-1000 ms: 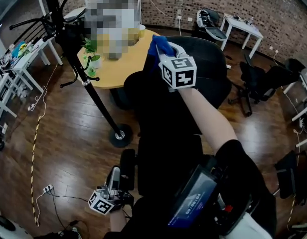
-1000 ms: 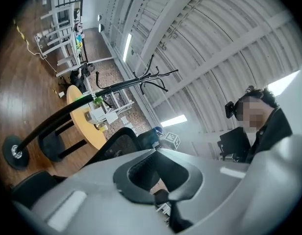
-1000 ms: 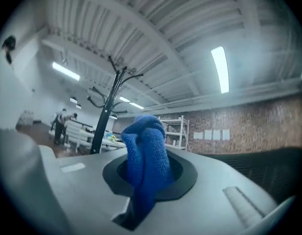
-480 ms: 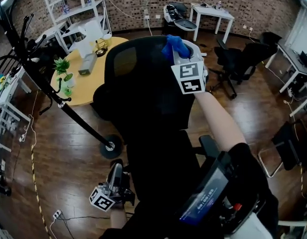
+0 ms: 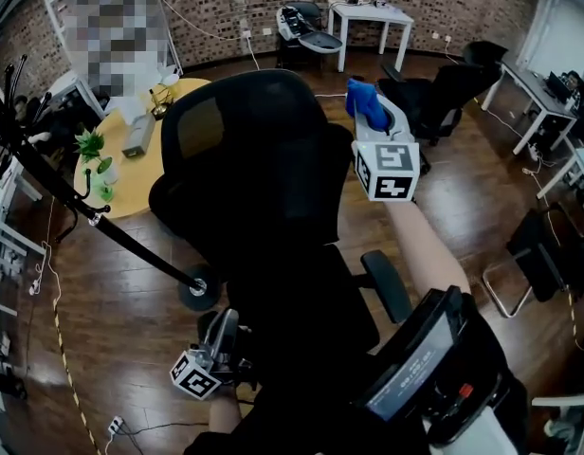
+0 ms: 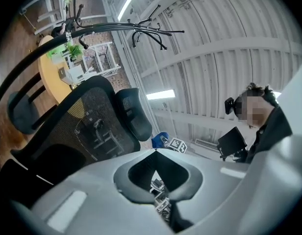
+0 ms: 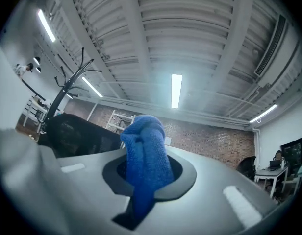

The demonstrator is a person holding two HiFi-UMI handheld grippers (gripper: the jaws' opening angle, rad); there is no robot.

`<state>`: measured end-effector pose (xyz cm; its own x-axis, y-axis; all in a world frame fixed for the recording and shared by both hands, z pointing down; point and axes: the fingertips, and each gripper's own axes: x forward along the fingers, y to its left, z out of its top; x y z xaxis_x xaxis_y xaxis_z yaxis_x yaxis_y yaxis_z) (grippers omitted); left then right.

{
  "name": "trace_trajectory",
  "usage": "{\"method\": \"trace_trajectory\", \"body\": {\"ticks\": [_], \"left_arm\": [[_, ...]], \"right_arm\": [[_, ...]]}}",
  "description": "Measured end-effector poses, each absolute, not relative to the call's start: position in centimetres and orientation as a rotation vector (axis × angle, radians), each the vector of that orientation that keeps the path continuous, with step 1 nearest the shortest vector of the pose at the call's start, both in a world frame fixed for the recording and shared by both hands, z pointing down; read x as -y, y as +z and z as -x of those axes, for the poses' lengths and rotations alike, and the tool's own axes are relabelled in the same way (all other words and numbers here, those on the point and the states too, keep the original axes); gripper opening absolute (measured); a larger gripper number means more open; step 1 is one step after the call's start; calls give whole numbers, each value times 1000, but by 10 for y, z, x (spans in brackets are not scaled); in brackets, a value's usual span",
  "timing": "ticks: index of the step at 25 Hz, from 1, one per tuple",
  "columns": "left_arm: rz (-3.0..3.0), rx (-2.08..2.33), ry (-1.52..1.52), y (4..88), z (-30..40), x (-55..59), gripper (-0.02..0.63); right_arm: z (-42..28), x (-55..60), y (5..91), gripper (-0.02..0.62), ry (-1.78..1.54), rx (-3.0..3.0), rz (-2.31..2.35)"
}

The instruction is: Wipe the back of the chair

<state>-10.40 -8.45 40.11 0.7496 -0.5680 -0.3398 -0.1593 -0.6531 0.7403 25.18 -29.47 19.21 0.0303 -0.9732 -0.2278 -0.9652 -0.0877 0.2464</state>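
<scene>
Wood floor [image 5: 112,330], brick walls. Chair [image 5: 254,159] stands mid-frame in the head view. Right claw [image 5: 371,112] clamps a blue cloth [image 7: 146,151], raised at upper right, just off the right edge of the chair back; no contact seen. Left claw [image 6: 155,152] is closed on nothing, low at bottom left beside the seat.

Progress: the mesh shows no wiped trace. Judged to be between strokes; all of the back may still be left.

Room: free space right of the chair. Coat rack [image 5: 102,226] and table [image 5: 140,183] crowd the left. Armrest [image 5: 387,287] juts out below the right arm.
</scene>
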Motion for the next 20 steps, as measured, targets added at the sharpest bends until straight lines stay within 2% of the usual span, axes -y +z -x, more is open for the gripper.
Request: {"method": "trace_trajectory", "body": {"ticks": [11, 20], "left_arm": [[-2202, 737, -779, 397, 156, 63, 6], [-2138, 970, -847, 404, 216, 31, 6]], "right_arm": [[-89, 361, 281, 34, -229, 2368, -1990], [69, 359, 325, 34, -200, 2582, -1517]]}}
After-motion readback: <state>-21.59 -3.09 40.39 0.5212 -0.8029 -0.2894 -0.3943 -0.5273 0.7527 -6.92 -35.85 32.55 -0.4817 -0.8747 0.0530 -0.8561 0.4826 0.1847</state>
